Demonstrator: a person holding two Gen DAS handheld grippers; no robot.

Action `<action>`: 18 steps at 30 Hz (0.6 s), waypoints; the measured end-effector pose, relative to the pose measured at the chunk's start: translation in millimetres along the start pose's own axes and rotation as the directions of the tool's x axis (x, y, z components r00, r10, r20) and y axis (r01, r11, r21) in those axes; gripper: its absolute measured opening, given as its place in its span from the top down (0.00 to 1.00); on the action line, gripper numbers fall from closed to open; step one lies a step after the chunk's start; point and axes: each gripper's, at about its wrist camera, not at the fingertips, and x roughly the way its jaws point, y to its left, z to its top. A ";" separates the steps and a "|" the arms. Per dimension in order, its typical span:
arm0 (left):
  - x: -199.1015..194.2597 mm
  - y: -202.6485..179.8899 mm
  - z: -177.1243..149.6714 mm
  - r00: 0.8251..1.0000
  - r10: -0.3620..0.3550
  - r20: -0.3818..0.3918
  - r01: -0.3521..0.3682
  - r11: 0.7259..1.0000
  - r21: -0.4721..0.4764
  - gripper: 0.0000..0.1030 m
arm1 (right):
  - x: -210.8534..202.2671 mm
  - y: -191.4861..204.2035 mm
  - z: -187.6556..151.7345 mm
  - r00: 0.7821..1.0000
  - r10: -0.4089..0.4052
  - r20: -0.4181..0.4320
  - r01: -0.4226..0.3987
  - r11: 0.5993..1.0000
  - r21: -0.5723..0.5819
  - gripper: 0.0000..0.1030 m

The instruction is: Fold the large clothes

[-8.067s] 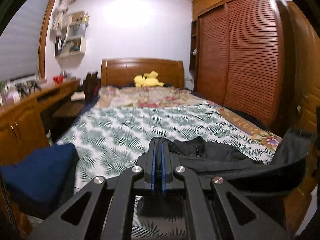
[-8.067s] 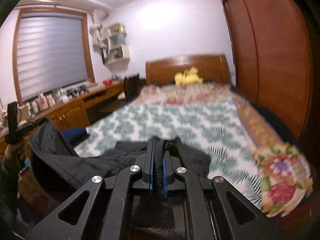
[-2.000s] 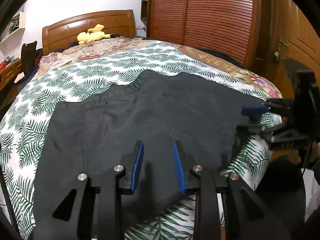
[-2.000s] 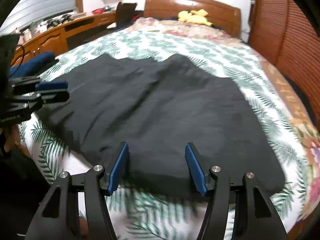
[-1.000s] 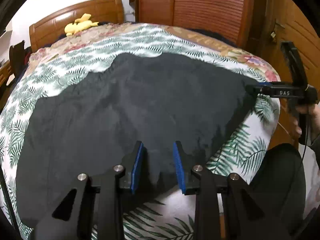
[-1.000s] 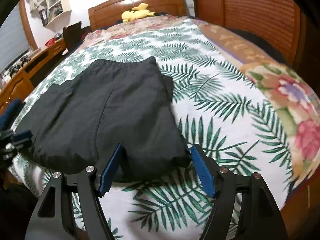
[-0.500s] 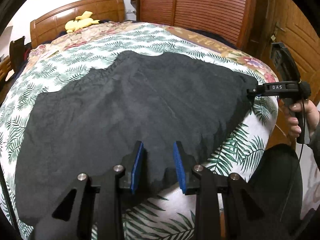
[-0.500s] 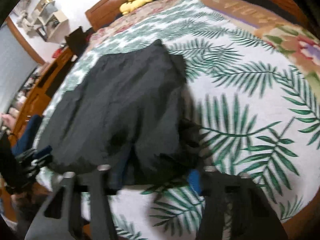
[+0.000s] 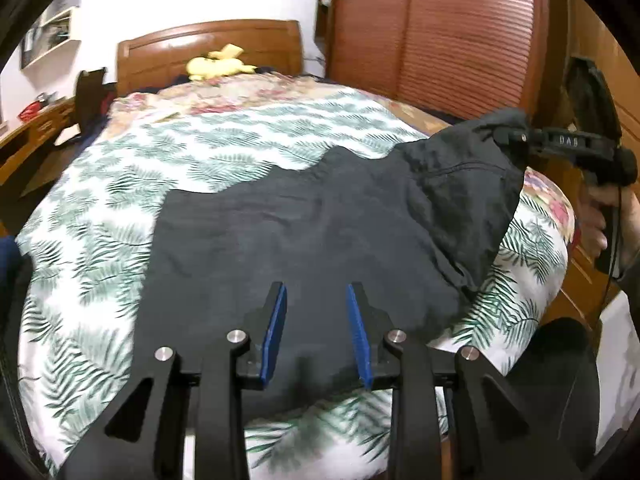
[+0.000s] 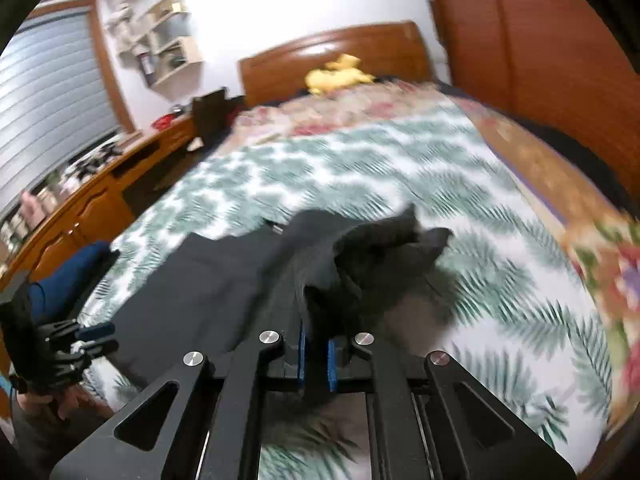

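Observation:
A large black garment [image 9: 300, 232] lies spread on the palm-leaf bed cover [image 9: 240, 148]. My left gripper [image 9: 316, 320] stands over its near edge with its blue pads apart, and the cloth lies flat between them, unpinched. My right gripper [image 10: 315, 354] is shut on the garment's right corner [image 10: 380, 248], which is lifted and bunched above the bed. In the left wrist view the right gripper [image 9: 500, 136] holds that raised corner at the far right, with a hand [image 9: 600, 216] on its grip. The right wrist view shows the left gripper [image 10: 96, 338] at the garment's left edge.
A yellow plush toy [image 9: 220, 65] lies by the wooden headboard [image 9: 208, 44]. Slatted wardrobe doors [image 9: 440, 32] run along the bed's right side. A wooden desk [image 10: 100, 196] and a blue cushion [image 10: 76, 272] stand to the left. Wall shelves [image 10: 168, 40] hang above the desk.
My right gripper has closed on the garment's right corner and lifted it off the bed. My left gripper has drawn back and up a little, jaws unchanged.

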 end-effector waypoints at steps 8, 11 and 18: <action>-34.9 59.6 -15.9 0.996 0.077 0.045 -0.072 0.992 -0.104 0.71 | 45.5 137.5 35.9 0.987 0.158 0.014 -0.152 0.968 -0.201 0.96; -39.7 78.4 -22.6 0.993 0.108 0.044 -0.101 0.985 -0.142 0.71 | 65.8 192.4 29.6 0.968 0.248 -0.028 -0.247 0.934 -0.259 0.96; -50.4 93.5 -27.6 0.988 0.141 0.065 -0.127 0.976 -0.178 0.71 | 103.9 241.5 -19.9 0.930 0.294 -0.223 -0.354 0.881 -0.315 0.93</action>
